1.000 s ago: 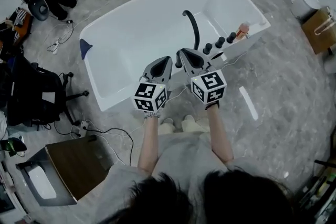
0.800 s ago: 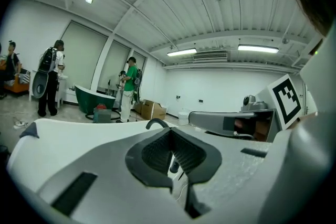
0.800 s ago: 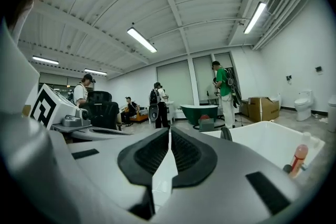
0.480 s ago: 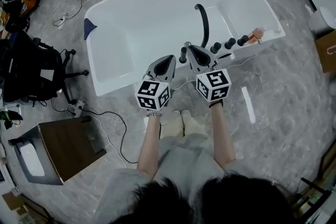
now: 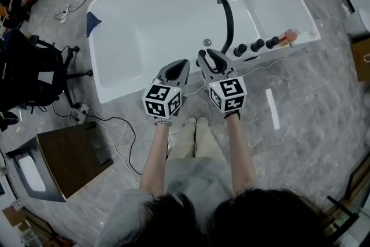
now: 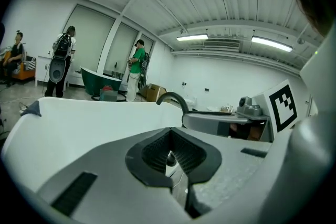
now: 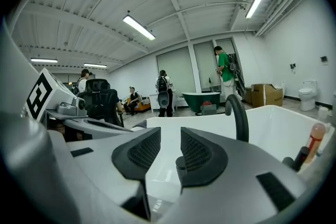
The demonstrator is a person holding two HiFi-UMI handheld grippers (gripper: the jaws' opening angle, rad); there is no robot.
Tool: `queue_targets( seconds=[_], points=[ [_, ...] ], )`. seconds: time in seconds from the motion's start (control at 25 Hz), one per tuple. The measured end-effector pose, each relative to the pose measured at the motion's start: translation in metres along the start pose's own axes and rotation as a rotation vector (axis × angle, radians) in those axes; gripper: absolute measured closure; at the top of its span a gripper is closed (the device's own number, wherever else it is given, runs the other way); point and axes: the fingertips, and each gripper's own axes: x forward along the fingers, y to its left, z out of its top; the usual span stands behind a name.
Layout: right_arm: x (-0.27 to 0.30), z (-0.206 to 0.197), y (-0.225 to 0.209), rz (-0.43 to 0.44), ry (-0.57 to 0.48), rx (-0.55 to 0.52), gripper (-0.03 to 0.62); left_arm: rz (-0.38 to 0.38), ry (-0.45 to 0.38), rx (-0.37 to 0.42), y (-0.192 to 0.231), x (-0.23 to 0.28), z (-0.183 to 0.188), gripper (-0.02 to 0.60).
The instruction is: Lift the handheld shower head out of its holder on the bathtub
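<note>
The white bathtub [image 5: 115, 87] lies ahead of me, and both grippers hang over its near rim. My right gripper [image 5: 207, 56] is open; its jaws have just been opening. Low between them, close to the right pad, shows the dark ribbed top of the shower head [image 7: 181, 164], with no pad pressing on it. In the head view the gripper covers most of that piece. My left gripper [image 5: 178, 68] hovers just to the left, shut and empty. In the left gripper view its jaws [image 6: 170, 139] meet around a small diamond-shaped gap.
A black arched spout [image 5: 227, 20] rises right of the grippers, then three black knobs [image 5: 256, 44] and an orange-topped bottle [image 5: 287, 36] along the rim. A blue cloth [image 5: 92, 21] hangs at the tub's left end. Cables [image 5: 115, 124], a black chair [image 5: 29, 75], a brown table [image 5: 69, 162] stand left.
Both grippers have sunk toward the tub's near rim. The right gripper's jaws went from shut to open around the shower head's top. The left gripper stayed shut.
</note>
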Motion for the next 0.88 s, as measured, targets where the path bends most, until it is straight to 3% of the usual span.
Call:
queue_targets(
  seconds=[0.24,0.44,0.88],
  points=[
    [0.016,-0.030,-0.015,-0.005,0.044,-0.001,0.453,-0.004,0.036,-0.036,0.011,0.020,-0.031,0.577],
    [0.022,-0.056,-0.024,-0.014,0.063,-0.018,0.448,0.002,0.047,-0.072,0.015,0.031,-0.056,0.577],
    [0.044,-0.103,-0.034,0.005,0.093,0.010,0.420,-0.006,0.099,-0.063,0.027,0.041,-0.097,0.577]
  ],
)
